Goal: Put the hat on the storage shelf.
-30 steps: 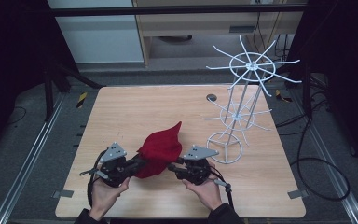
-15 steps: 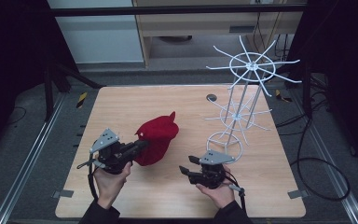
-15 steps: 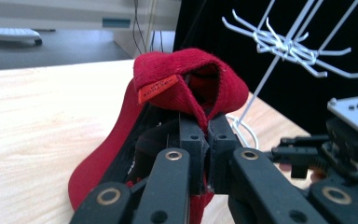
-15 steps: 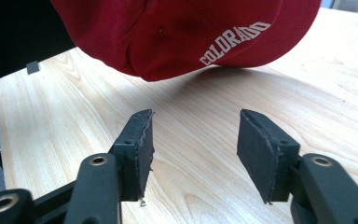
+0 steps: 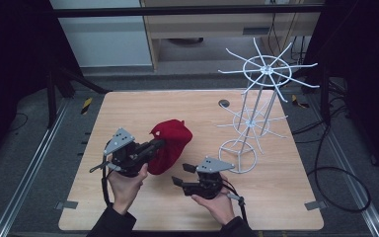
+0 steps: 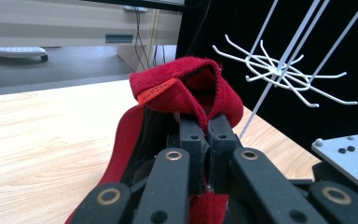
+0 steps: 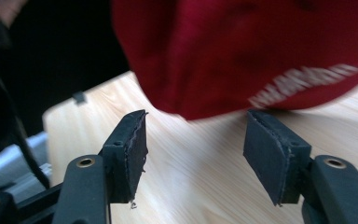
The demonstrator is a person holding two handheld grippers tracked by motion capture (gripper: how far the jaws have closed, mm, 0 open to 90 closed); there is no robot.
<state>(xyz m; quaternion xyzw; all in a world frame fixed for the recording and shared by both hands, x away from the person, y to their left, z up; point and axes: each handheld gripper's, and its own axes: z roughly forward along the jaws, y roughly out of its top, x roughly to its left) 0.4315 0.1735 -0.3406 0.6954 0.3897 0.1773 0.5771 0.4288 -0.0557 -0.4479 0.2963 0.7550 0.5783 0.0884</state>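
Lifted by the left gripper, red cap hangs; right gripper opened.

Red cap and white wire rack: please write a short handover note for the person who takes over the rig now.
Left gripper: shut on the red cap, holding it lifted by a fold of its edge.
Right gripper: its jaws have just been opening, nothing between them; it sits low over the table, just beside the cap.
White wire rack: stands at the right of the table, nothing hanging on its arms.
Done: cap gripped and picked up.
Left: probably carrying the cap to the rack and hanging it.
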